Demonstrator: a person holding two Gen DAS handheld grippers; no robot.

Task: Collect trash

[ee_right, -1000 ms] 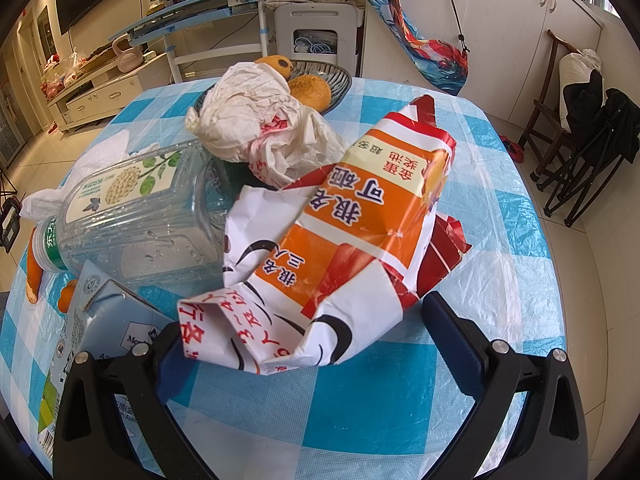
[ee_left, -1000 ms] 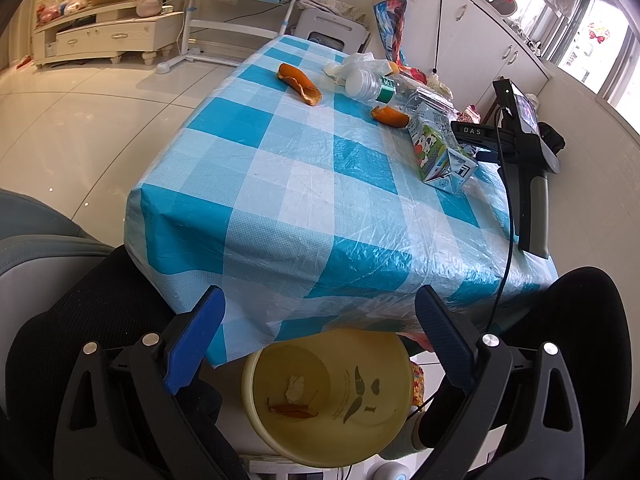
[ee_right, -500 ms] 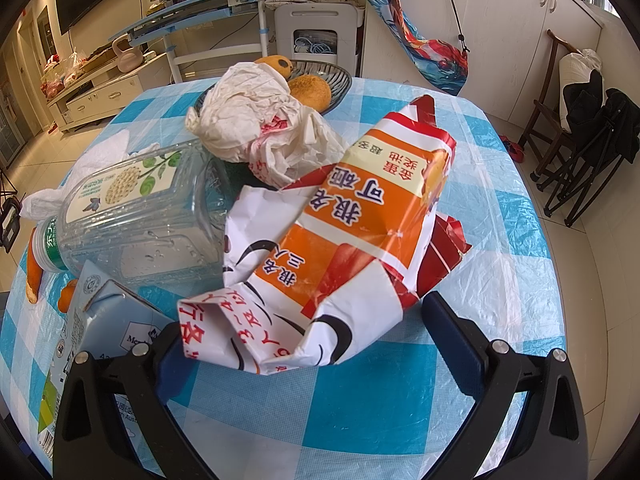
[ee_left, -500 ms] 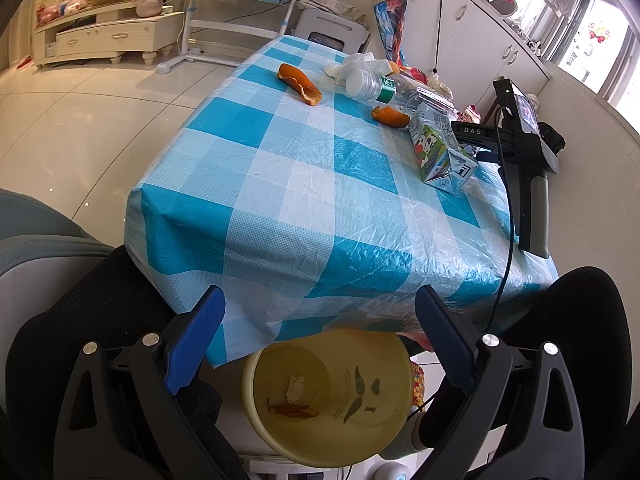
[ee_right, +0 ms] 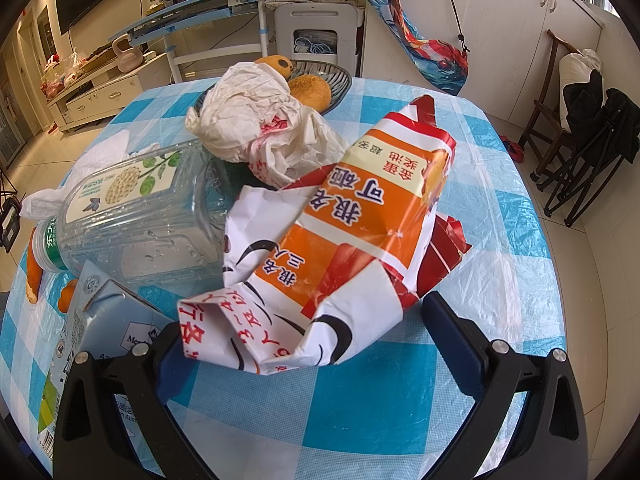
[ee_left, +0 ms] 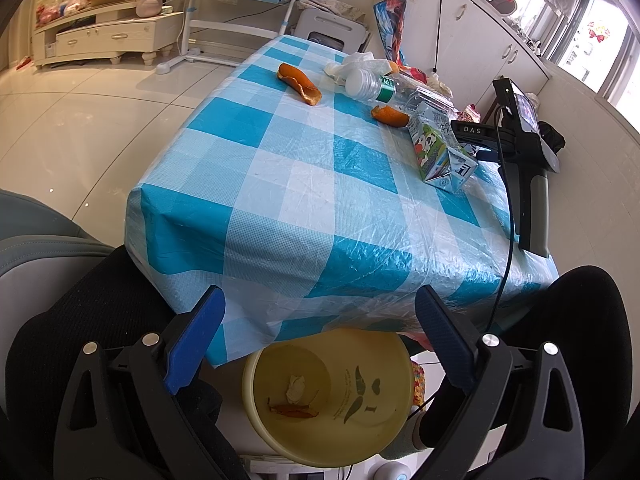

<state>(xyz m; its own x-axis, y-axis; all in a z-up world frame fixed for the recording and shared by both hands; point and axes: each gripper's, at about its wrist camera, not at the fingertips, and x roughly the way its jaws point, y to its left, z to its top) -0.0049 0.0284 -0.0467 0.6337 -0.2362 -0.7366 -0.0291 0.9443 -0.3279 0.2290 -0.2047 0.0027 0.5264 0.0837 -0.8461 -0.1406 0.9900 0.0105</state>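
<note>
My left gripper (ee_left: 320, 340) is open and empty, held over a yellow bin (ee_left: 332, 396) below the table's near edge; the bin holds a paper scrap and a peel. On the checked table (ee_left: 304, 184) lie two orange peels (ee_left: 300, 86), a plastic bottle (ee_left: 376, 88) and a milk carton (ee_left: 440, 152). My right gripper (ee_right: 304, 344) is open, its jaws either side of the near end of a crumpled orange and white wrapper (ee_right: 340, 240). Beside the wrapper lie the clear bottle (ee_right: 136, 216), the carton (ee_right: 104, 320) and a crumpled white bag (ee_right: 256, 128).
A dark bowl (ee_right: 336, 80) with round fruit stands behind the white bag. The right gripper's body (ee_left: 528, 160) shows at the table's right edge. Black-clad legs (ee_left: 580, 340) flank the bin. A folding chair (ee_right: 580, 128) stands on the floor to the right.
</note>
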